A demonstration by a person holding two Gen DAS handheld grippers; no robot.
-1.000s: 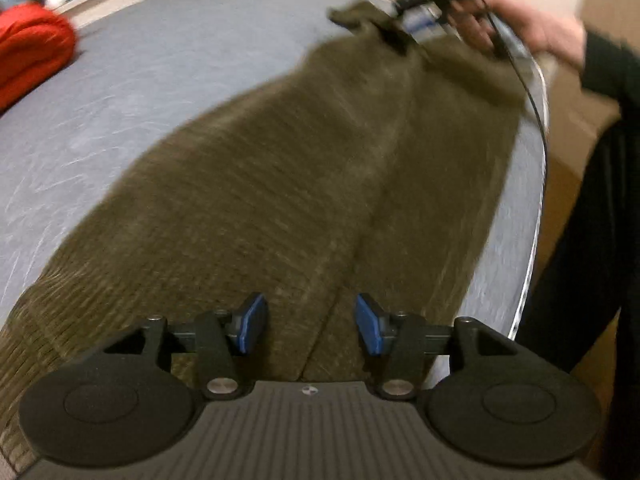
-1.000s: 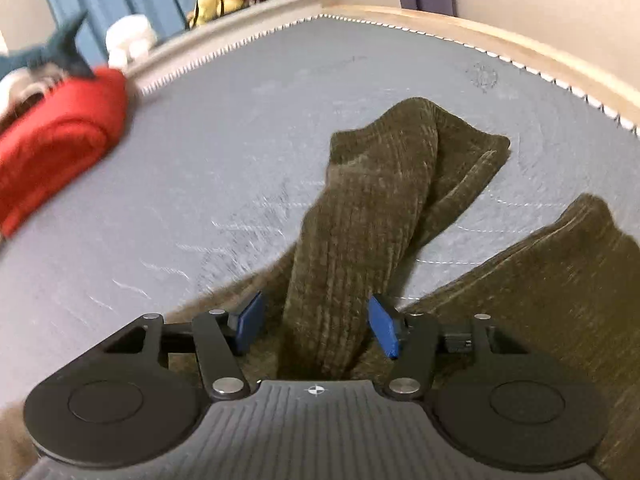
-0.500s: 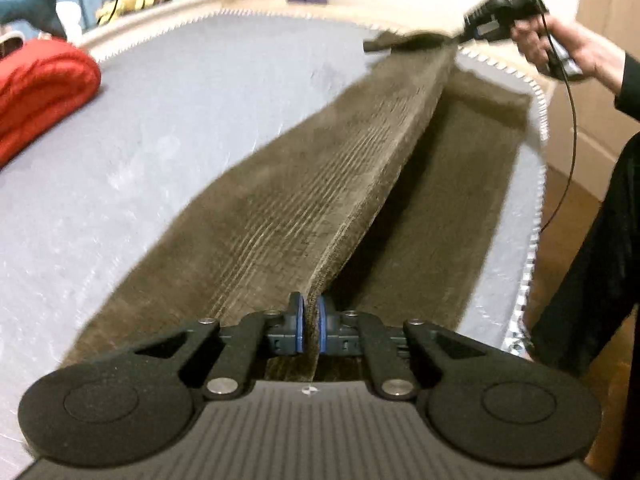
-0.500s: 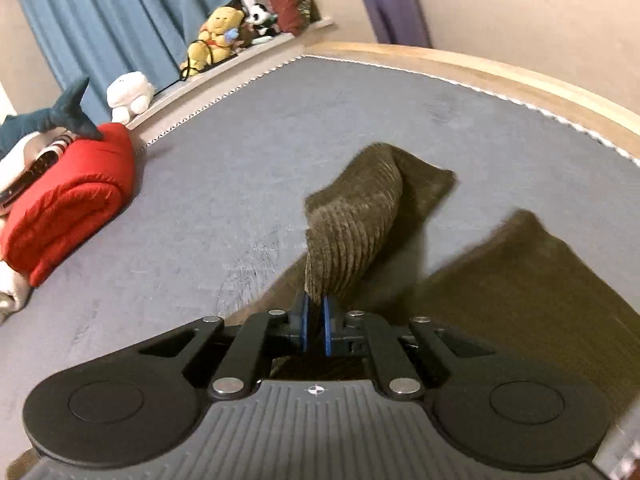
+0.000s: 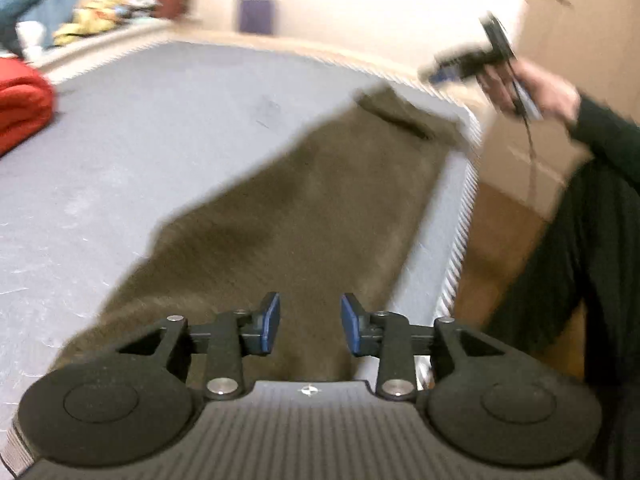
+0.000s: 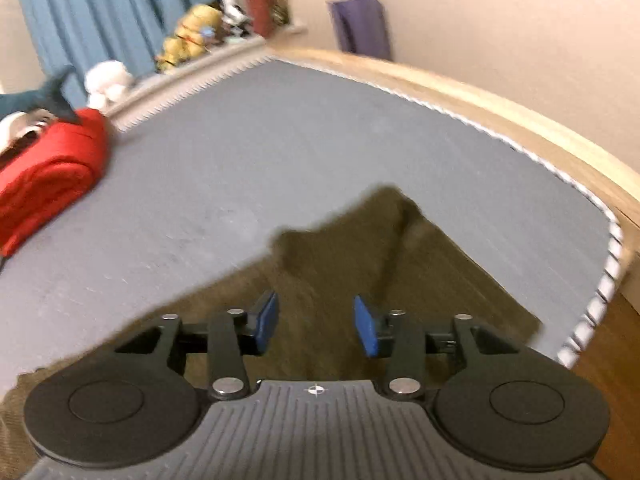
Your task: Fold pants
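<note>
Grey mattress [image 6: 320, 152], cream wall [image 6: 500, 20], blue curtain [image 6: 112, 12], wooden floor [image 5: 500, 232]

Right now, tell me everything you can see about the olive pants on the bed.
The pants are dark olive-brown, apparently a soft, thick fabric, though blur hides the texture. They lie spread out flat on the grey mattress, along its edge nearest the person, one end narrowing with a small turned-over flap. Neither set of tongs holds them: the left tongs and right tongs are both open above the cloth. Whether the pads touch it cannot be told.

Bedroom: mattress [image 6: 320, 152], stuffed toys [image 6: 188, 36]
</note>
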